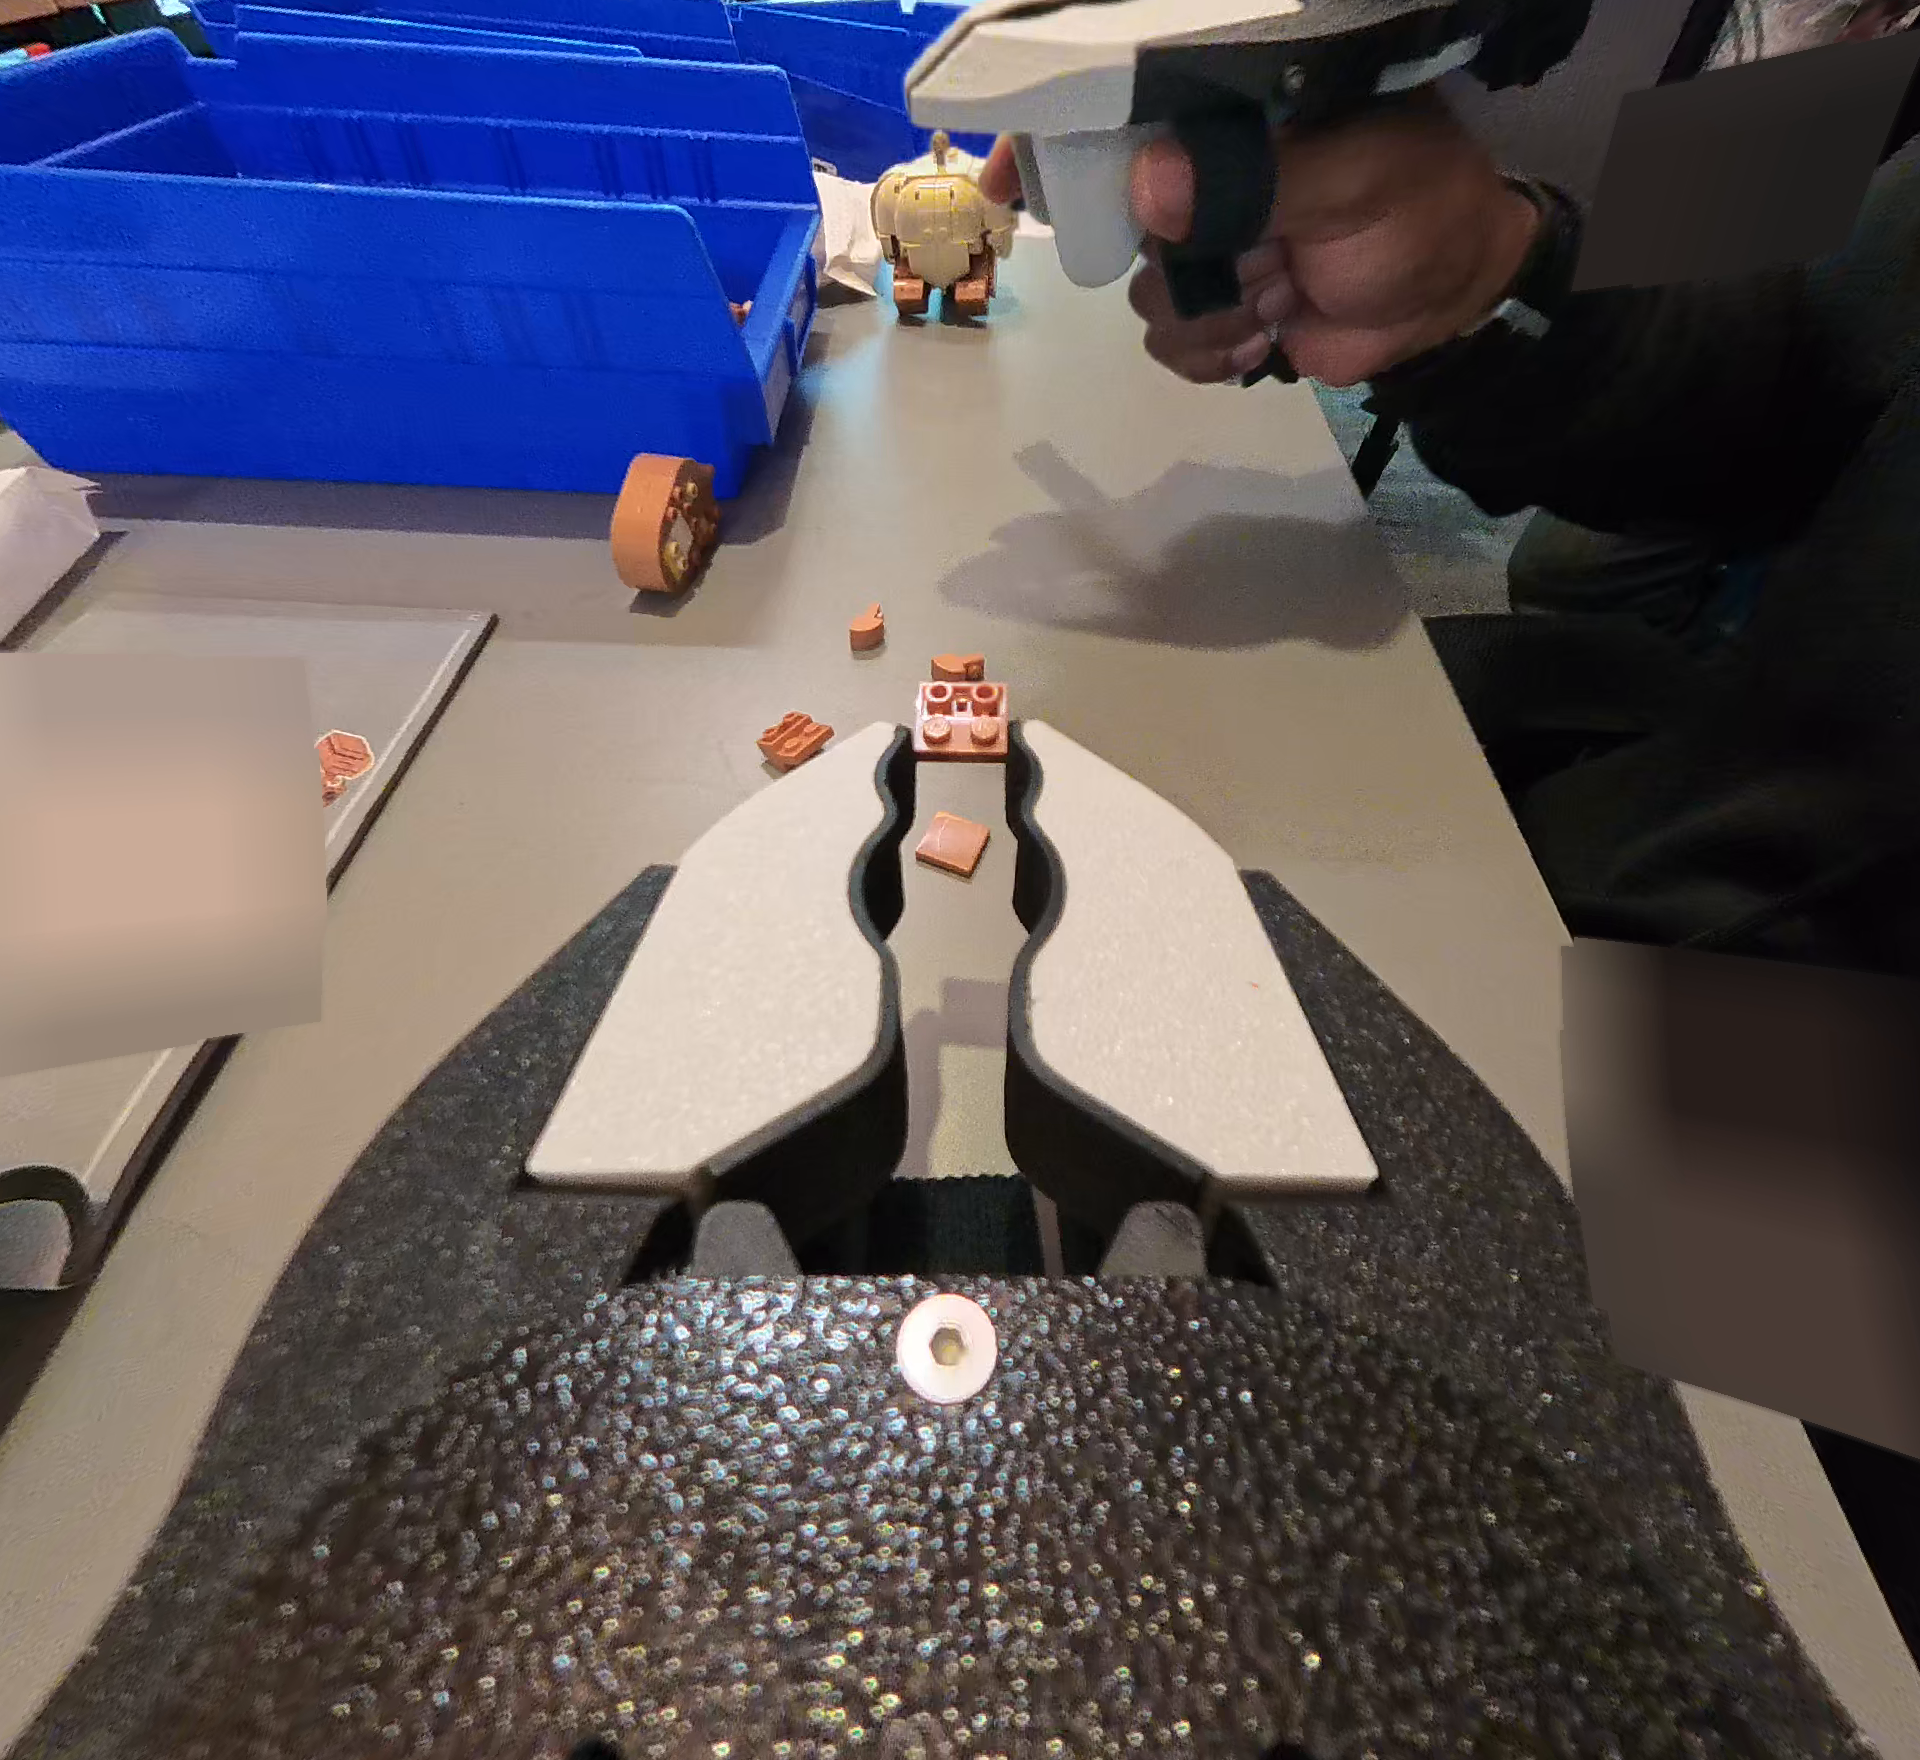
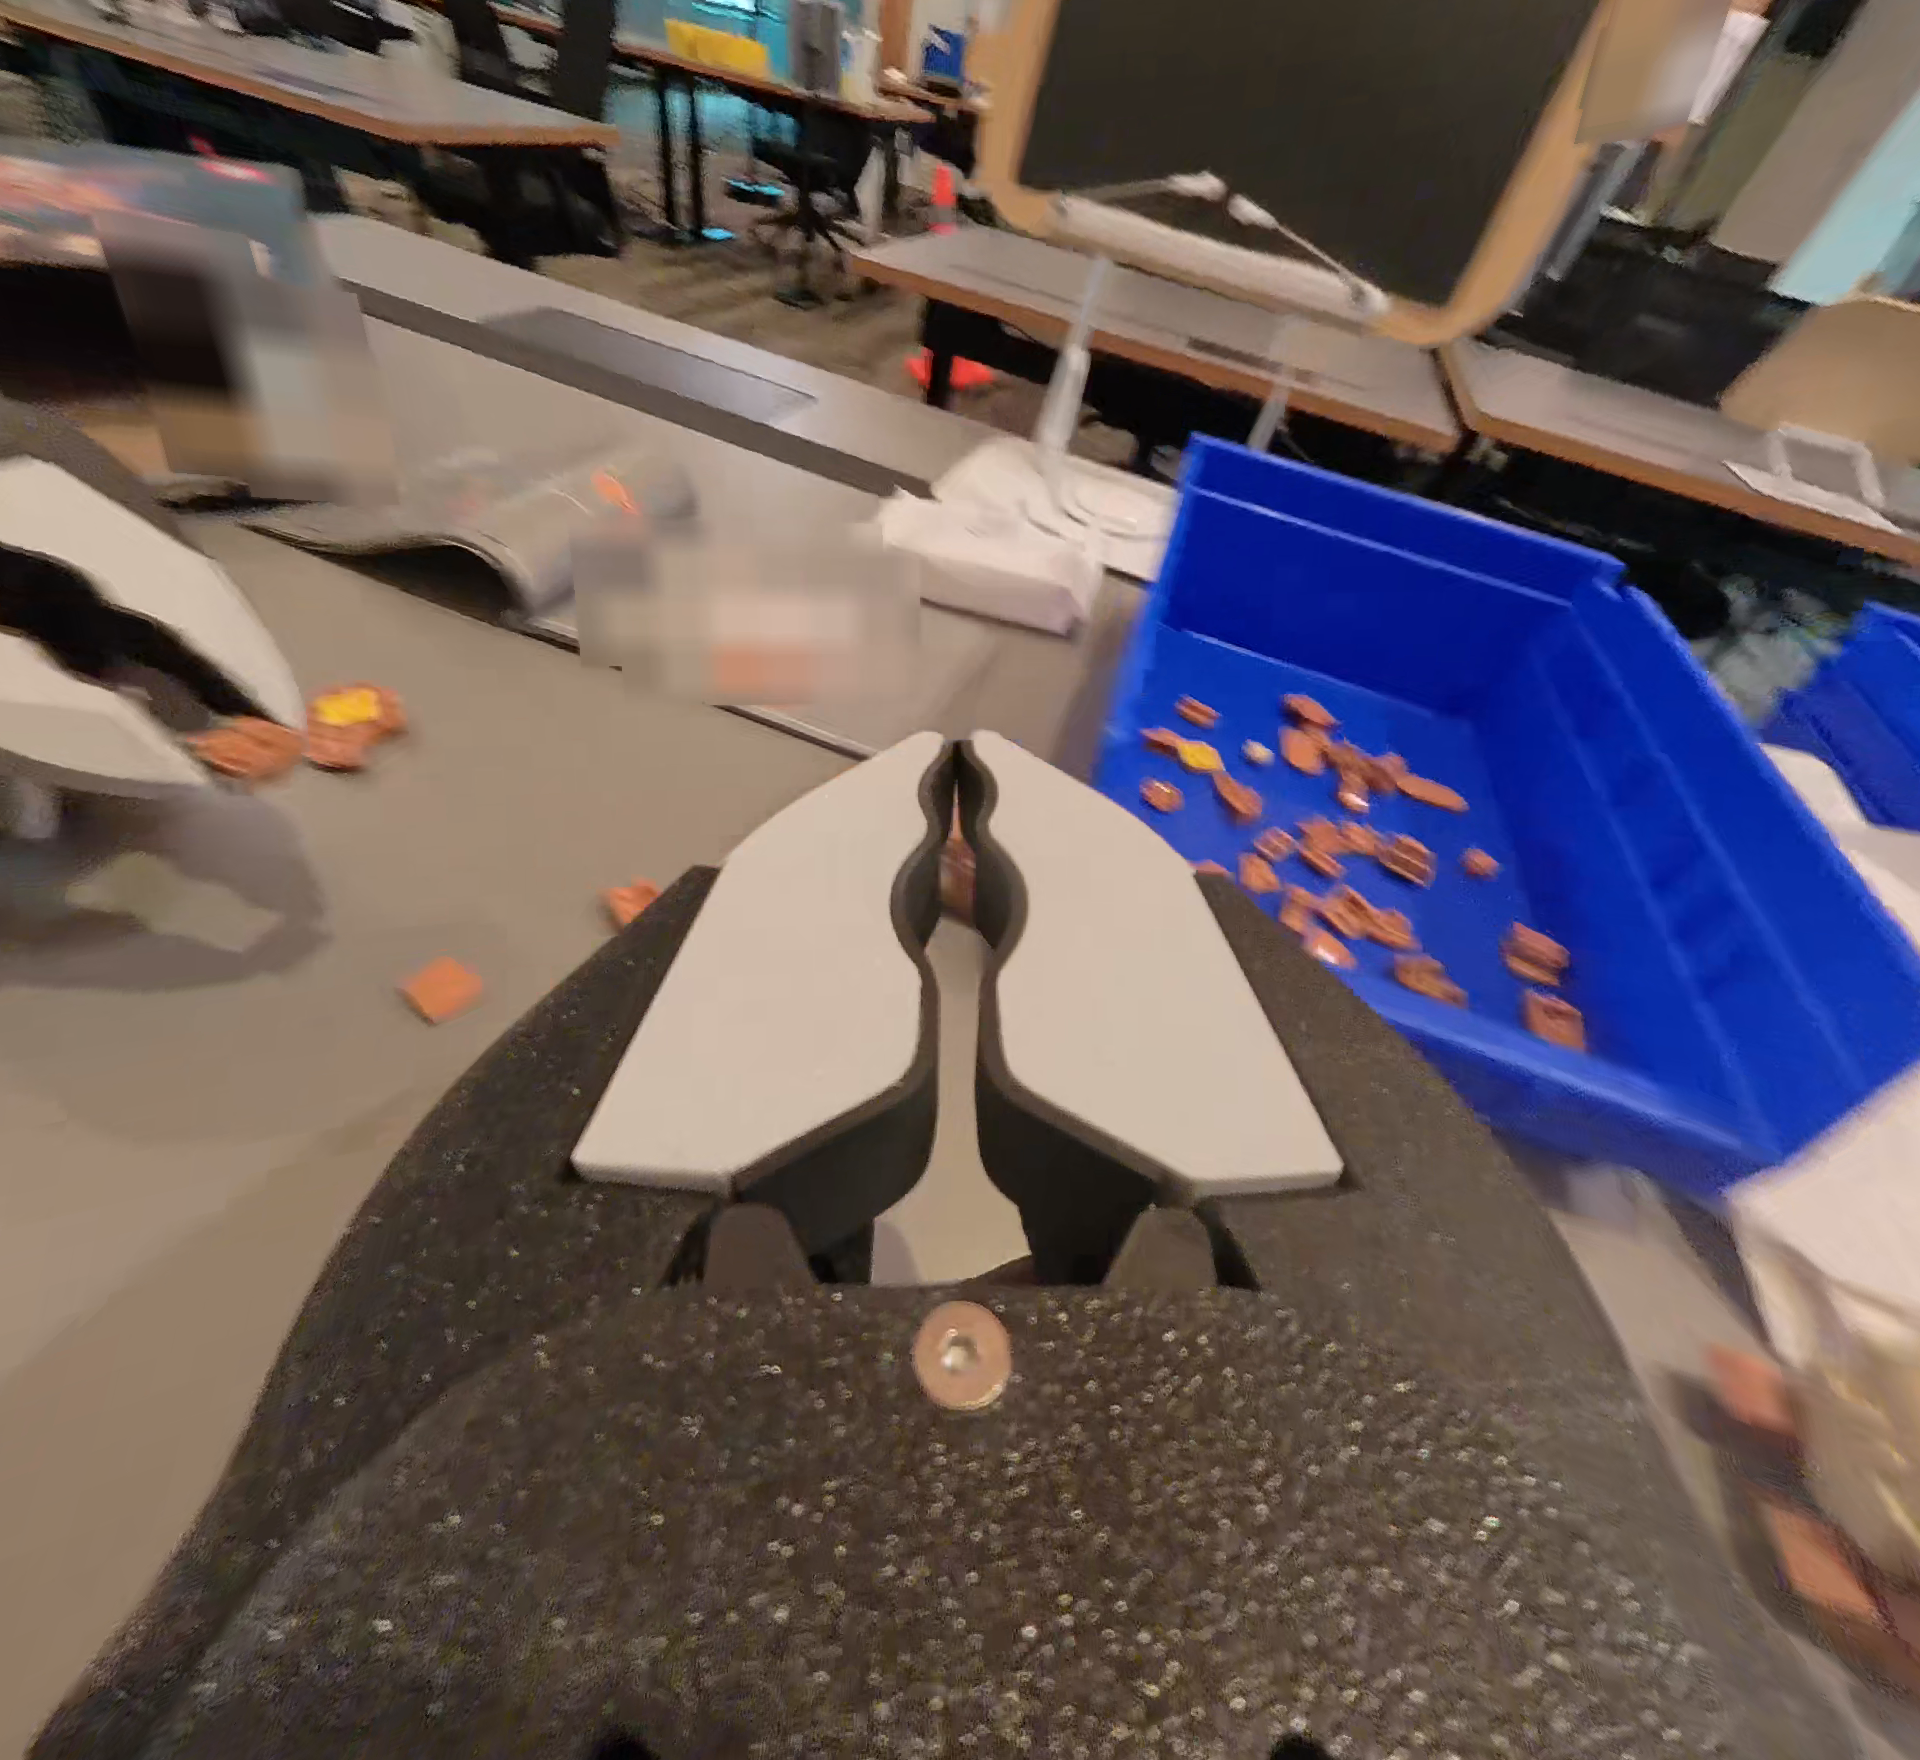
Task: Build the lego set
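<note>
On the worktop (image 1: 1195,775), a row of bins (image 1: 395,318) stands along the left, one behind another. A round built piece (image 1: 665,521) leans against the nearest bin's front corner. Farther back, just past that bin's right end, stands a small brick figure (image 1: 940,230). Loose small bricks lie scattered in the middle — a studded brick (image 1: 961,721) sits between the tips of the left gripper (image 1: 961,744), a flat tile (image 1: 953,843) on the worktop nearer in, below the fingers. An open booklet (image 1: 312,671) lies at the left edge. The right gripper (image 1: 925,74) hangs above the far right — well clear of the worktop. From its side, a bin (image 2: 1662,827) with many small pieces in it lies to the right.
</note>
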A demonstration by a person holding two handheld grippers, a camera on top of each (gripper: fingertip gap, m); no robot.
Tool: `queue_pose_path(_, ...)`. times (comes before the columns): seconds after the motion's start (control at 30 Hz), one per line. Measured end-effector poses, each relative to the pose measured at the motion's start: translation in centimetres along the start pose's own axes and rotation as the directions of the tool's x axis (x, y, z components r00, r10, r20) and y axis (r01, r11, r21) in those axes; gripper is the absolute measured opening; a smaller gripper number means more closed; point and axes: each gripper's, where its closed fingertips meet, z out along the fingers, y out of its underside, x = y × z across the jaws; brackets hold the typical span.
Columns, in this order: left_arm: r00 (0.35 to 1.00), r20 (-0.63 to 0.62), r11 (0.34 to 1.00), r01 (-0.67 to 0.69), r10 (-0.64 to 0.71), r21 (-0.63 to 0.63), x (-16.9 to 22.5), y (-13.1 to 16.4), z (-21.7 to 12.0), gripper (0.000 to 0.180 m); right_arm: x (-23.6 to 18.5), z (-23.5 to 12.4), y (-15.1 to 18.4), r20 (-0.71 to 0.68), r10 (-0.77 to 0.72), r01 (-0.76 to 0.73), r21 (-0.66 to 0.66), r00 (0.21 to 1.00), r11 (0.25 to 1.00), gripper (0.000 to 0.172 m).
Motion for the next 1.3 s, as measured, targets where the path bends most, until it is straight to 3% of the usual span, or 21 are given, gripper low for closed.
queue_pose_path(0.13,1.000,0.018,1.000,0.001,-0.001,0.004,-0.4,0.0,-0.2,0.016,-6.2,1.1,1.9,0.130,-0.025,0.031,-0.050,0.991,0.998,0.000)
queue_pose_path(0.27,0.999,0.033,1.000,0.001,-0.002,0.016,-0.8,-0.3,-0.8,0.016,-2.7,0.0,5.2,0.037,-0.077,0.081,-0.133,0.996,0.988,0.000)
queue_pose_path(0.4,1.000,0.023,1.000,0.000,-0.001,0.027,-0.5,-0.7,-0.9,0.016,2.2,-0.6,2.1,-0.035,-0.135,0.129,-0.131,0.990,0.983,0.000)
queue_pose_path(0.5,1.000,0.012,0.999,-0.007,0.006,0.032,-0.2,-0.9,-0.8,0.016,-0.5,-0.2,-0.5,0.034,-0.167,0.169,-0.070,0.985,0.983,0.000)
queue_pose_path(0.63,1.000,0.012,0.999,-0.002,0.001,0.048,-0.1,-1.2,-1.0,0.016,-4.4,0.5,1.2,0.140,-0.099,0.109,-0.069,0.985,0.992,0.000)
queue_pose_path(0.77,0.997,-0.019,0.995,0.070,-0.069,0.078,0.7,-2.0,-1.4,0.016,-4.5,-0.7,1.6,0.146,0.025,-0.012,-0.091,0.989,0.996,0.000)
queue_pose_path(0.87,0.997,-0.041,0.994,0.066,-0.062,0.085,2.5,-3.2,-2.4,0.016,-4.9,-2.6,1.6,0.134,0.036,-0.024,-0.094,0.990,0.995,0.000)
queue_pose_path(1.0,0.996,-0.052,0.992,0.071,-0.066,0.107,1.8,-4.0,-2.1,0.016,-5.1,-1.6,1.9,0.161,0.048,-0.033,-0.097,0.986,0.995,0.000)
queue_pose_path(1.13,0.998,-0.034,0.998,0.053,-0.052,0.033,0.8,-2.5,-1.0,0.016,-6.7,-0.6,2.4,0.290,0.014,0.018,-0.105,0.957,0.994,0.000)
queue_pose_path(1.3,0.997,-0.079,1.000,0.020,-0.021,-0.020,0.6,-1.5,0.3,0.016,-11.4,-0.2,2.3,0.629,0.023,0.032,-0.076,0.777,0.997,0.000)
